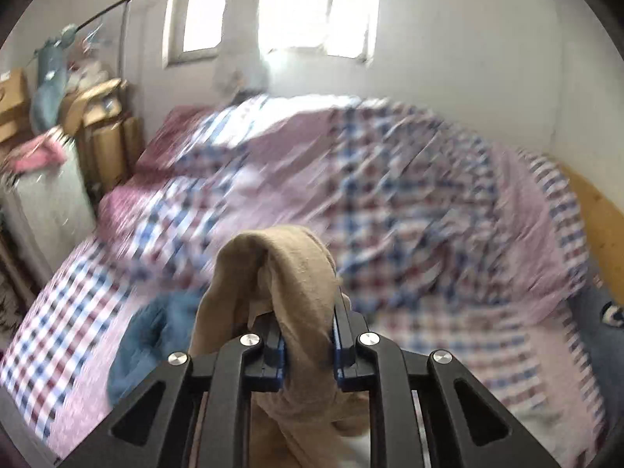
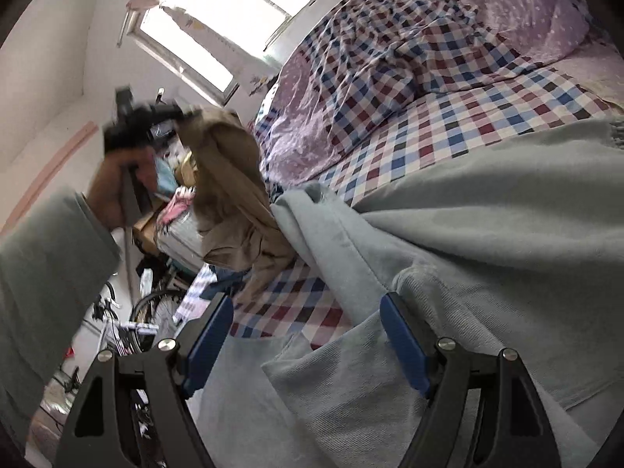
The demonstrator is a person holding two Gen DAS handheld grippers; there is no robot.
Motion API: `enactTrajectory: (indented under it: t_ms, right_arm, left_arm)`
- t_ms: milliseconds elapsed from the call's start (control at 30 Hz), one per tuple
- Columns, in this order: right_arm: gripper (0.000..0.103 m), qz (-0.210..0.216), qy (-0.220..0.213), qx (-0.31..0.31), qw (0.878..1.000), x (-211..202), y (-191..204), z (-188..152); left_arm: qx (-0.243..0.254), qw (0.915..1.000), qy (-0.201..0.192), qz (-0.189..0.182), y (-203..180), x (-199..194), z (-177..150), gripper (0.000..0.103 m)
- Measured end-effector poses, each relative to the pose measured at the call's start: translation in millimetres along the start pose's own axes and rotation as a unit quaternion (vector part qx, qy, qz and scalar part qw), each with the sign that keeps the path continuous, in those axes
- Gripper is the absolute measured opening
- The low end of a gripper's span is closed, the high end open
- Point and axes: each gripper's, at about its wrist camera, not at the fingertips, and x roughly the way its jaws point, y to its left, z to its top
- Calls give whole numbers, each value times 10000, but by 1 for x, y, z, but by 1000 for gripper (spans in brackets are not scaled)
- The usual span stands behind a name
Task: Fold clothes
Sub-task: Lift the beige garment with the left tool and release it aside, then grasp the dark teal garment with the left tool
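Note:
A tan garment (image 1: 288,265) is bunched between the blue pads of my left gripper (image 1: 308,323), which is shut on it. The cloth loops over the fingertips and hangs down below them. The right wrist view shows the same left gripper (image 2: 171,113) raised in a person's hand (image 2: 113,195), with the tan garment (image 2: 230,179) dangling to the bed. My right gripper (image 2: 306,304) stands open just above a pale grey-green garment (image 2: 468,214) that lies rumpled on the bed. A fold of this garment sits by its right pad, and nothing is pinched.
A checked and lilac quilt (image 1: 390,195) covers the bed, with a blue garment (image 1: 148,335) lying on its near left. Cardboard boxes (image 1: 97,117) and a clothes rail (image 1: 117,4) stand left of the bed. A bicycle (image 2: 128,323) is on the floor beside it. A wooden bed frame (image 1: 592,210) runs along the right.

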Motion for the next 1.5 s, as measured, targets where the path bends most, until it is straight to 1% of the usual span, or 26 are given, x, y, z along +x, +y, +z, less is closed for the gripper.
enactTrajectory:
  t_ms: [67,133,167,233,300,367,400,467,500,533,633,700,767,800,833,867,933,1000,1067,1167,1233,1300,1367,1433,1467,1500]
  right_arm:
    - [81,2,-99,132,9999,-5,-5,4]
    - [81,-20,-178,240,9996,-10,-10,7]
    - [81,-38,-224,280,9993,-13,-12,9]
    - [81,-83,-293,297,9991,-18,-15,12]
    - [81,-145,-355,243,9990,-23,-16,15]
    - [81,-206,-418,137,9988,-28,-15,17]
    - [81,-233,-449,84,9987,-31,-14,17]
    - [81,-282,-507,-22,9983,-38,-13,18]
    - [81,-266,-518,-60,9983,-41,-12,18]
    - [81,-245,-521,-92,9983,-44,-12,18]
    - [81,-238,-552,-165,9981,-51,-12,19]
    - [81,-241,-570,-175,9979,-54,-13,19]
    - [81,-234,-563,-137,9980,-55,-14,19]
    - [81,-231,-550,-125,9981,-55,-15,19]
    - [81,-235,-538,-115,9982,-54,-15,19]
    - [81,-242,-526,-106,9983,-54,-16,19]
    - [81,-249,-519,-85,9983,-53,-16,18]
    - [81,-271,-534,-77,9982,-52,-15,19]
    - [81,-274,-547,-49,9981,-51,-16,19]
    - [81,-280,-546,0,9981,-49,-17,19]
    - [81,-291,-540,8,9981,-47,-17,19]
    - [81,-293,-533,15,9981,-45,-17,19]
    - [81,-314,-502,14,9982,-41,-17,18]
    - [81,-340,-460,28,9984,-36,-18,17]
    - [81,-353,-438,37,9984,-34,-18,16]
    - [81,-370,-416,37,9984,-31,-18,16]
  left_arm:
    - [385,9980,-383,-314,-51,-19,36,16]
    - [720,9920,-802,-649,-100,-41,63,16]
    - [835,9882,-971,-841,-117,-50,73,16]
    - [1037,9720,-1542,-1440,-167,-87,101,16]
    - [1028,9568,-1868,-1976,-197,-109,114,17]
    - [996,9504,-1802,-2332,-218,-107,114,19]
    - [971,9505,-1707,-2407,-226,-103,112,20]
    - [935,9553,-1168,-2549,-241,-72,95,26]
    - [905,9581,-880,-2572,-244,-54,83,27]
    - [848,9617,-485,-2562,-246,-29,66,28]
    - [474,9699,395,-2355,-225,35,10,28]
    - [235,9706,908,-2217,-209,69,-24,30]
    - [58,9698,1277,-2078,-191,87,-49,39]
    - [22,9713,1327,-1973,-181,89,-59,40]
    - [-6,9731,1356,-1864,-171,89,-68,45]
    - [-35,9747,1385,-1755,-160,90,-77,54]
    - [-118,9777,1484,-1481,-131,89,-89,60]
    - [-210,9799,1600,-1174,-106,87,-96,60]
    - [-332,9821,1597,-944,-77,81,-107,61]
    - [-587,9845,1515,-659,-27,71,-111,62]
    - [-861,9853,1404,-446,12,63,-116,63]
    - [-1199,9840,1303,-204,53,55,-120,65]
    - [-1536,9793,1317,42,93,50,-125,66]
    - [-1955,9709,1347,299,133,46,-133,66]
    - [-2099,9675,1365,363,147,44,-136,66]
    - [-2317,9619,1369,484,170,42,-141,66]
